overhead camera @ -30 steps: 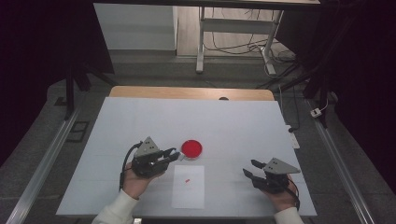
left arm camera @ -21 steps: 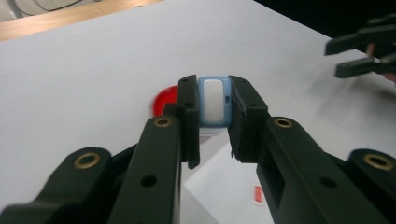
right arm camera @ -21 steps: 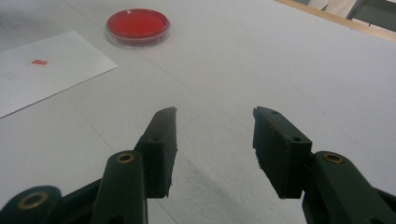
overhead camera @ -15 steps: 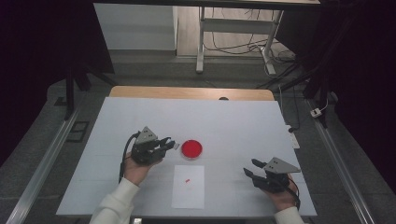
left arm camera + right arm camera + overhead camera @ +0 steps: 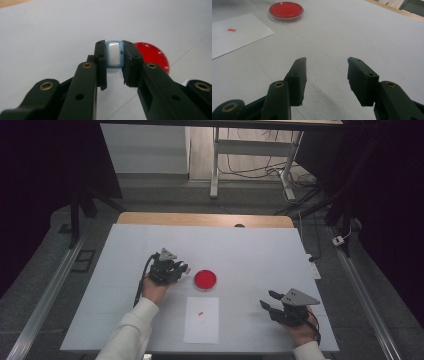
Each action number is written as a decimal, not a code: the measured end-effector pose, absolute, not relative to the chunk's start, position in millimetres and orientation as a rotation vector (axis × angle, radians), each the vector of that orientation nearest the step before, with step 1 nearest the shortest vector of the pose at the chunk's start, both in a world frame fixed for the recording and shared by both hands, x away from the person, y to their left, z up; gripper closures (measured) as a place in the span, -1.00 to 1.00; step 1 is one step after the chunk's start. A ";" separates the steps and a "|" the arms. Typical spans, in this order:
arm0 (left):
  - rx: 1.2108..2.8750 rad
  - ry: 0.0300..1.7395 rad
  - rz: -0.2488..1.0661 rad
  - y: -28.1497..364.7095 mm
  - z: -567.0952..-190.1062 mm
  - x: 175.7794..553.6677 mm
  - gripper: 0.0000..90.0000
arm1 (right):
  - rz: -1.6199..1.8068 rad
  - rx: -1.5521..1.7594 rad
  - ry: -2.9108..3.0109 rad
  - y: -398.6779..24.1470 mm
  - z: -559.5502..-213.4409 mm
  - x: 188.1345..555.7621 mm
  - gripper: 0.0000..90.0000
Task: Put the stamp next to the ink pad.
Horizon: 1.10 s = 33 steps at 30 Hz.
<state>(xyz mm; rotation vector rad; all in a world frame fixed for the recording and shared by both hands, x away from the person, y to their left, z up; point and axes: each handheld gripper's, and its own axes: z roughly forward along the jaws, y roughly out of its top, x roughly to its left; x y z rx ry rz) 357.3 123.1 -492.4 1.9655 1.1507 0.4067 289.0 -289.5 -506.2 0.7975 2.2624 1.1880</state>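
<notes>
My left gripper [image 5: 182,269] hovers just left of a round red dish [image 5: 205,279] on the white table. In the left gripper view its jaws [image 5: 114,51] are shut on a small light-blue block with a white face [image 5: 115,53], and the red dish [image 5: 153,56] lies right behind it. My right gripper [image 5: 267,300] rests near the table's front right, open, with nothing between its jaws [image 5: 327,67]. The right gripper view has the red dish [image 5: 286,10] far off at the upper left.
A white paper sheet [image 5: 201,319] with a tiny red mark [image 5: 200,313] lies in front of the dish, between the two hands; the right gripper view also has this sheet [image 5: 234,32]. A wooden strip [image 5: 200,219] borders the table's far edge. Dark floor and table legs lie beyond.
My left hand has carried its gripper and the block away from the person, toward the far side, level with the dish. The right gripper has stayed put.
</notes>
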 end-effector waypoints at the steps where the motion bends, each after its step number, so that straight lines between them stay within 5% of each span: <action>1: 1.970 1.151 0.407 122.0 -493.3 359.5 0.67 | 1.190 0.796 2.264 -289.4 -506.3 289.1 0.09; 24: 2.111 1.181 0.376 105.5 -503.1 381.0 0.64 | 1.191 0.798 2.264 -289.0 -507.4 289.9 0.08; 33: 2.071 1.160 0.377 108.0 -497.9 377.4 0.36 | 1.187 0.798 2.267 -288.9 -507.0 289.7 0.08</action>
